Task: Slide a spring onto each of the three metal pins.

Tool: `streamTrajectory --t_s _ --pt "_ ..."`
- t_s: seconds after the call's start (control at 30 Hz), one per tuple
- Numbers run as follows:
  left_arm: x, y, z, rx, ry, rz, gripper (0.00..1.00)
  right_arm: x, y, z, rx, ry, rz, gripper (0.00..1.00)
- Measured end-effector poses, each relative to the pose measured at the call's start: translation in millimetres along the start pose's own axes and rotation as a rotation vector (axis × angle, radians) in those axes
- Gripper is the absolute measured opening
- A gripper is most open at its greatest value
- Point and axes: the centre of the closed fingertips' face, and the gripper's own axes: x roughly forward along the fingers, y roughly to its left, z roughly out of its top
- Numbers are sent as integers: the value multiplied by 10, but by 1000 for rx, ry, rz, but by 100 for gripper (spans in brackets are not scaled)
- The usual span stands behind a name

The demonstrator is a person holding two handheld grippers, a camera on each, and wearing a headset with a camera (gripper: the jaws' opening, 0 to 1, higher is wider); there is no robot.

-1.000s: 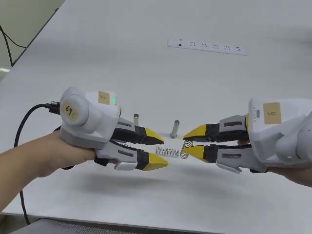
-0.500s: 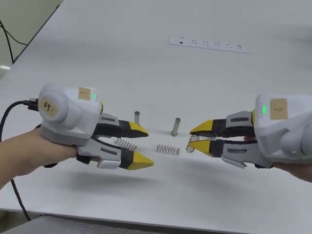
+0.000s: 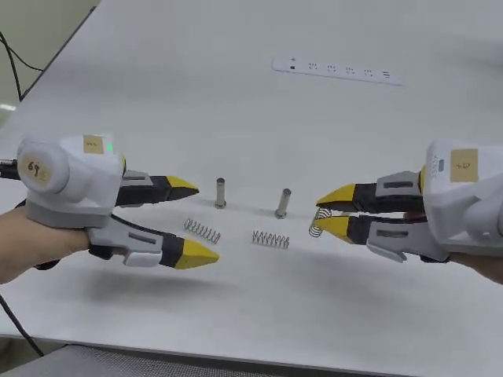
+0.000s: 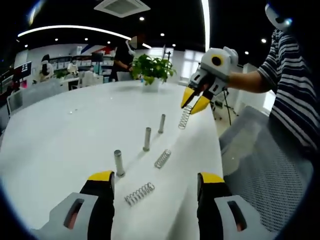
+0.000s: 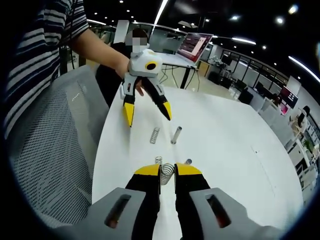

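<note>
Right claw (image 3: 333, 212) narrow, pinched on the held spring (image 3: 317, 222). The spring hangs off the tips rather than lying along them. Left claw (image 3: 192, 220) spread wide, carrying nothing, low over the desk (image 3: 236, 118) near its near edge. Three metal pins stand in a row there, all bare: first pin (image 4: 118, 162), middle pin (image 4: 147, 138), third pin (image 4: 162, 123). The held spring is just beside the third pin. A loose spring (image 4: 139, 193) lies flat under the left claw's gap; a second loose spring (image 4: 162, 158) lies beside the middle pin. Main hazard, as I judge it: the grip is at one end and crosswise, so the coil bore may not line up with the pin top. It could catch on the rim, buckle, or flick out of the jaws. Cannot tell whether the pins are fixed; a sideways nudge might topple one. Wide left jaws sweeping low could roll a loose spring toward the near edge.
</note>
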Motion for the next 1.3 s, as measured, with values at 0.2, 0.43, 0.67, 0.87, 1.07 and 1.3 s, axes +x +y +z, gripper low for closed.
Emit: streamTrajectory --t_s 0.2,0.43,0.67,0.87,1.07,1.3 --pt "-48 39 -49 -27 -13 17 74 -26 -19 -7 9 4 -7 7" --pt "-108 178 -87 -56 -28 85 93 -73 -83 -16 27 7 -24 7" --pt "-118 231 -45 -71 -57 110 98 -130 -168 -45 38 18 -41 7" --pt "-124 227 -56 -78 -56 112 98 -217 -294 -93 49 27 -72 7" --pt "-144 232 -60 -77 -56 120 98 -317 -457 -170 66 38 -115 7" --pt "-143 226 -94 -77 -45 123 98 -360 -599 -274 95 51 -150 7"
